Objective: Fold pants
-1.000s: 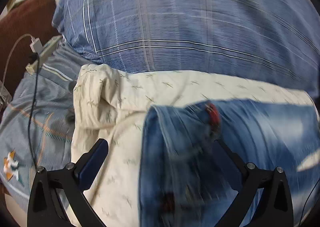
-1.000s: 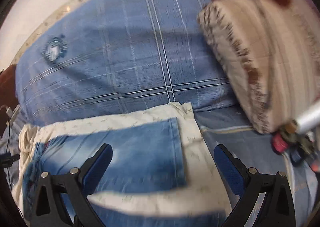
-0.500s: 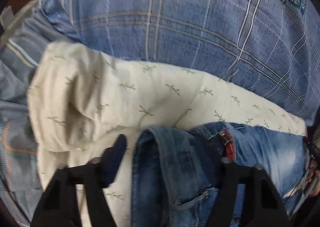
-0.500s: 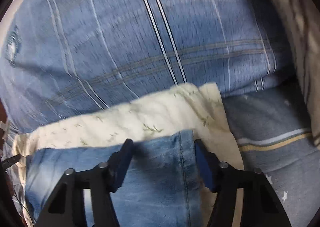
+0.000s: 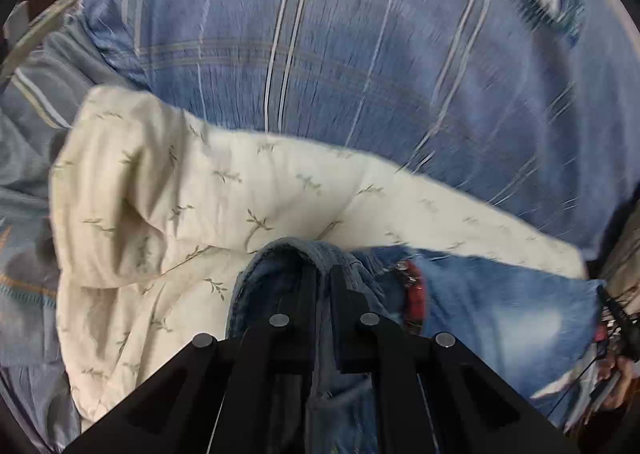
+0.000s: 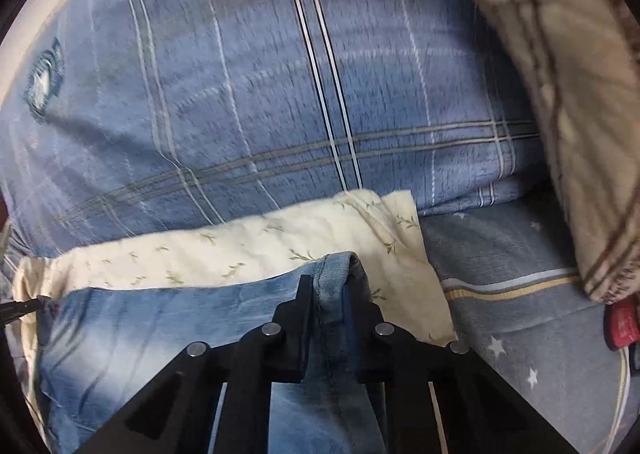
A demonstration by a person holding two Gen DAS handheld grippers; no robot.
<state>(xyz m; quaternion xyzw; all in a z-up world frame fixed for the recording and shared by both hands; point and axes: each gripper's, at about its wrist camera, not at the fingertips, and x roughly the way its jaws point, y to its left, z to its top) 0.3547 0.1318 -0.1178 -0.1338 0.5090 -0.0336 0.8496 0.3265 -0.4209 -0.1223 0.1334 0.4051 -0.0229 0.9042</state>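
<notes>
Now both claws have just been closing and pinch the jeans [image 5: 500, 318], which lie on a cream cloth [image 5: 224, 190] on the bed: the left gripper [image 5: 320, 274] nips the waistband end, the right gripper [image 6: 326, 286] what looks like the hem, though blur softens the edges. To fold well, I judge both ends should rise together, level and taut, then be laid over squarely. No container shows in either view.
</notes>
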